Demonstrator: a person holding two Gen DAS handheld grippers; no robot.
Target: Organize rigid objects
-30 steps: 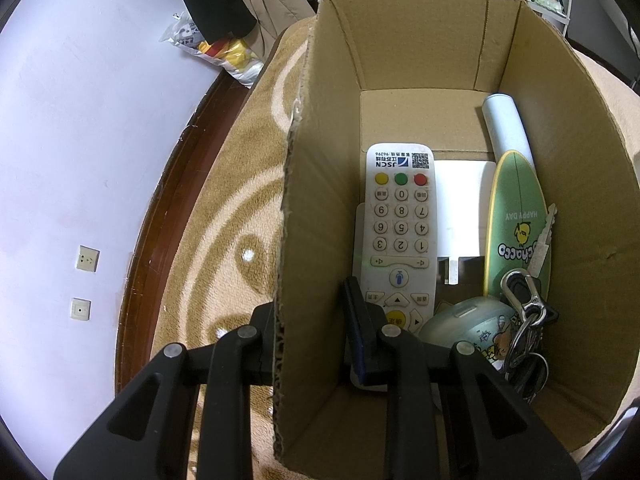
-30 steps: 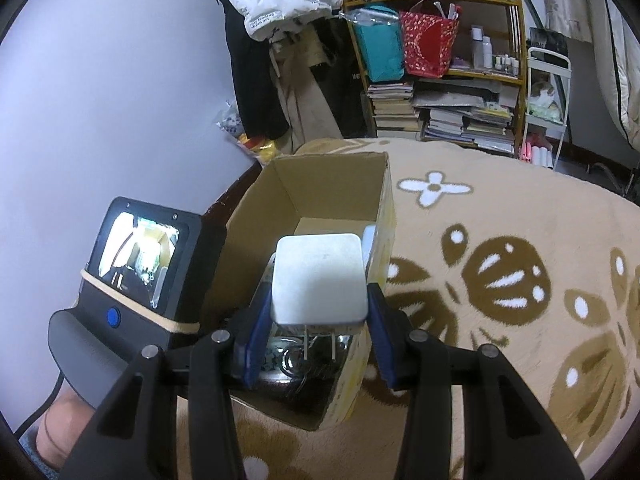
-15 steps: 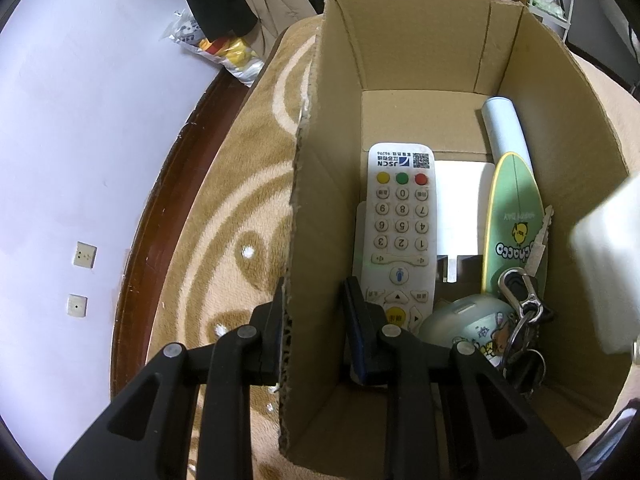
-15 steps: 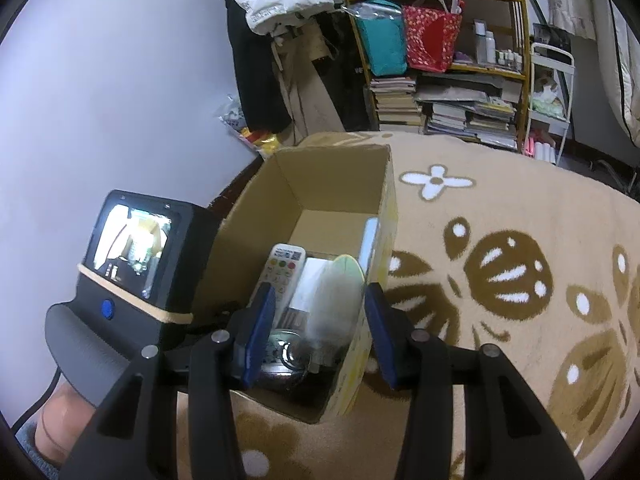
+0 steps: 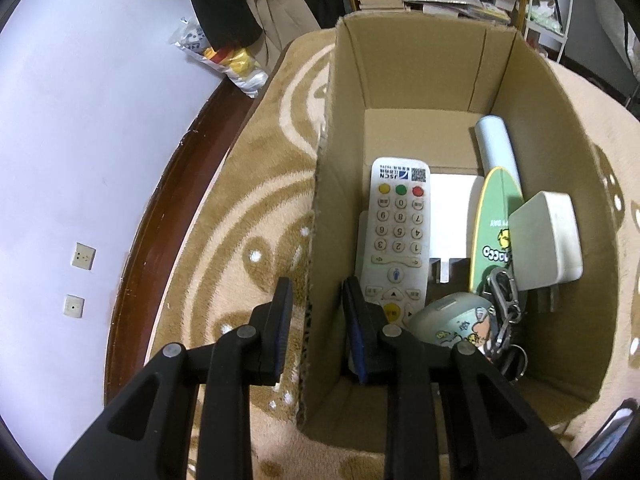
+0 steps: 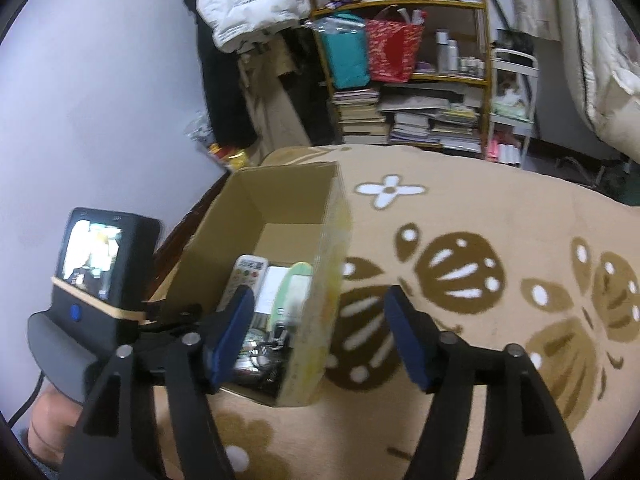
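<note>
The white square plastic wall charger (image 5: pixel 546 240) is lying light, stiff and smooth inside the open brown cardboard box (image 5: pixel 560 128), best pinched across its flat sides; the right gripper (image 6: pixel 320 332) is gaping empty; the left gripper (image 5: pixel 316 320) is straddling the box wall, grip uncertain.

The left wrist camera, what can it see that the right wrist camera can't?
Only the left wrist view shows the white square plug adapter leaning inside the box, the grey key ring, the pale blue tube and two wall sockets. Only the right wrist view shows the cluttered yellow bookshelf, the open right gripper and the left gripper's black camera unit. Both show the brown cardboard box and the white remote control.
</note>
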